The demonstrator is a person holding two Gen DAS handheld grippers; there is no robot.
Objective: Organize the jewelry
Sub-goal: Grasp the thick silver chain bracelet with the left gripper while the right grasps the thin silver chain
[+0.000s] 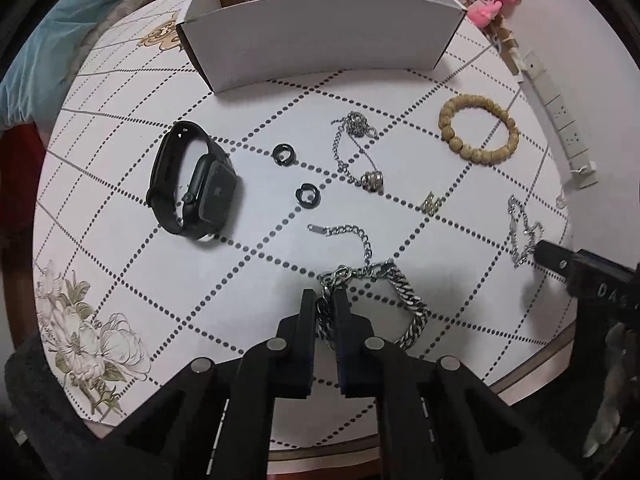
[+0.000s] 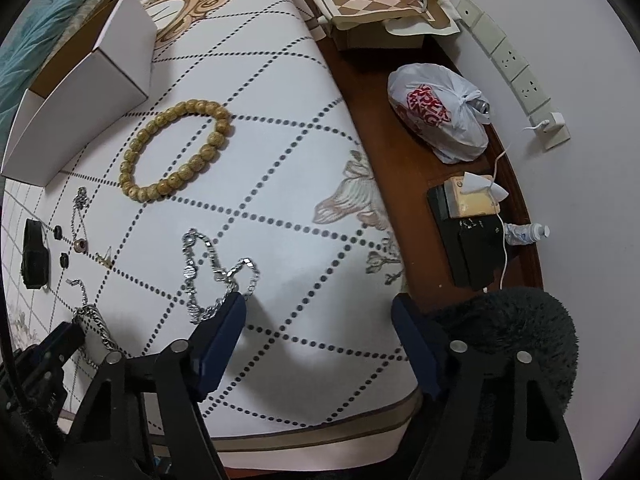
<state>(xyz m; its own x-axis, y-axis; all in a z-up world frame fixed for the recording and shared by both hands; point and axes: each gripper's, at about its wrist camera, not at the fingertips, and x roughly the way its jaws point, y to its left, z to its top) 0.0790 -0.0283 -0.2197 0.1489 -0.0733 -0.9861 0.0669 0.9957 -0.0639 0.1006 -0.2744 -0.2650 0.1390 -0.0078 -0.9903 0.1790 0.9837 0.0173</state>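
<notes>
pointing straight down: left gripper (image 1: 324, 300) pinched on the curb chain (image 1: 412, 304), chunky silver links, flat on the dotted tablecloth (image 1: 120, 128) near its front edge. right gripper (image 2: 318, 312) also downward, jaws wide apart, left finger (image 2: 224, 320) touching the thin chain (image 2: 216, 272), nothing clamped. beyond: round wooden beads (image 2: 176, 148), white cardboard box (image 1: 320, 40).

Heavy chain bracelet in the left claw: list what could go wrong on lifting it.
1. The left claw pinches only one side of the heavy chain bracelet, so it may slip.
2. Its thin extension chain trails on the table and may swing.
3. The white box sits across the table, beyond the rings.
</notes>
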